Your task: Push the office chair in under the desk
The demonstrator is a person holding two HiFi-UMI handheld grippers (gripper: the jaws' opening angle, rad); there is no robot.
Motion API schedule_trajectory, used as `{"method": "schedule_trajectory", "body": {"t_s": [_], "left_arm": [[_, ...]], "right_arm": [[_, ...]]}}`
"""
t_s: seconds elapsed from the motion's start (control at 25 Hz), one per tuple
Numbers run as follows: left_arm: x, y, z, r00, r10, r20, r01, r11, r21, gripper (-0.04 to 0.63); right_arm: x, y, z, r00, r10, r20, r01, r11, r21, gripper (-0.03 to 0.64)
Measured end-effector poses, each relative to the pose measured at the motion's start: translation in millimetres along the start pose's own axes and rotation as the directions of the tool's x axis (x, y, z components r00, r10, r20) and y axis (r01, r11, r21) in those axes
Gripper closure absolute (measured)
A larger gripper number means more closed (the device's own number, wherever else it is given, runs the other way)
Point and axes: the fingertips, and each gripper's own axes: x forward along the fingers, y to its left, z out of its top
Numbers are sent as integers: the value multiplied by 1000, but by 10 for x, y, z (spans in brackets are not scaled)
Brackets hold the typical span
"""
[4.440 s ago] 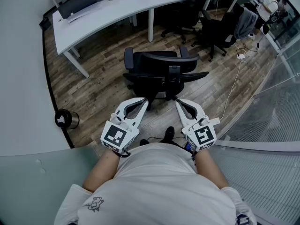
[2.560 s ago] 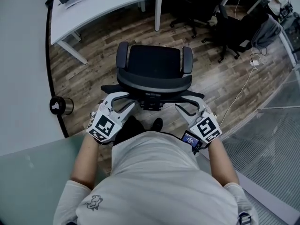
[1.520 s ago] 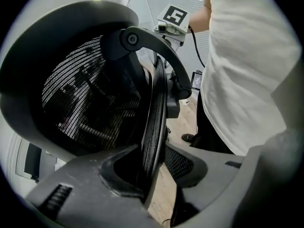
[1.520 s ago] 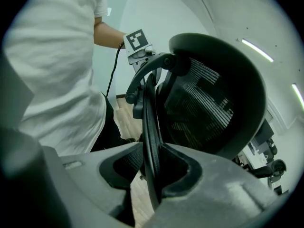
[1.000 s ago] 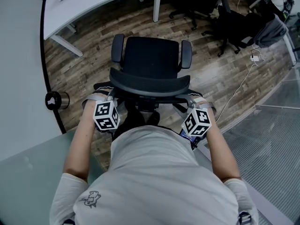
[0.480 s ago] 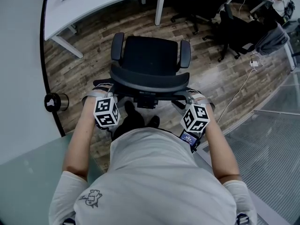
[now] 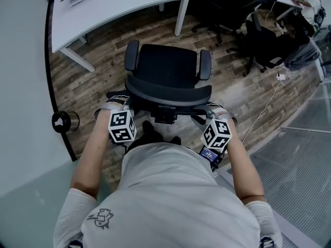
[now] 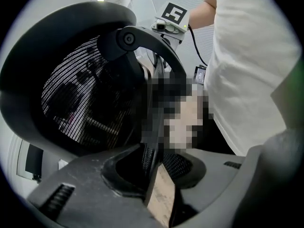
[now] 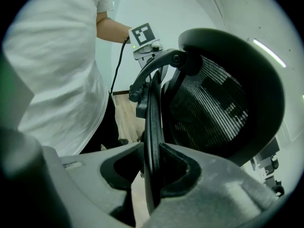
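Observation:
The black office chair [image 7: 165, 66] stands on the wood floor, seat toward the curved white desk [image 7: 119, 6], some floor still between them. Its mesh backrest [image 7: 168, 93] faces me. My left gripper [image 7: 115, 108] is shut on the backrest's left rim, which runs between the jaws of the left gripper [image 8: 153, 175] in the left gripper view. My right gripper [image 7: 220, 112] is shut on the right rim. In the right gripper view the thin black rim [image 9: 153, 127] sits pinched in the right gripper [image 9: 152, 177]. The mesh backrest [image 9: 213, 103] fills that view's right side.
A small round bin [image 7: 64, 122] stands by the curved grey wall at the left. Other black chairs [image 7: 258, 40] crowd under the desk's right end. A white cable [image 7: 261, 107] trails over the floor toward a glass partition [image 7: 305, 154] at the right. A desk leg [image 7: 181, 17] stands ahead of the chair.
The chair and both grippers have moved forward toward the desk; the desk edge and its leg now sit lower in the head view. Both grips are unchanged.

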Motion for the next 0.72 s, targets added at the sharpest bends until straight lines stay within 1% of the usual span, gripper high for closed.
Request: {"method": "schedule_trajectory", "body": {"t_s": [0.08, 0.28, 0.56, 0.72], "left_arm": [[-30, 172, -192, 1000, -5, 4, 5, 1000, 1, 476], [-88, 390, -547, 1000, -4, 6, 4, 1000, -9, 476], [-145, 724, -962, 999, 51, 18, -50, 998, -35, 476], [-169, 860, -1233, 998, 62, 2, -62, 995, -78, 476]], "right_arm": [[130, -159, 167, 1000, 8, -3, -8, 1000, 0, 511], [392, -404, 454, 1000, 1, -16, -1, 1000, -9, 508], [743, -875, 772, 999, -3, -34, 2, 1000, -28, 502], [967, -1093, 984, 999, -5, -37, 3, 998, -56, 499]]}}
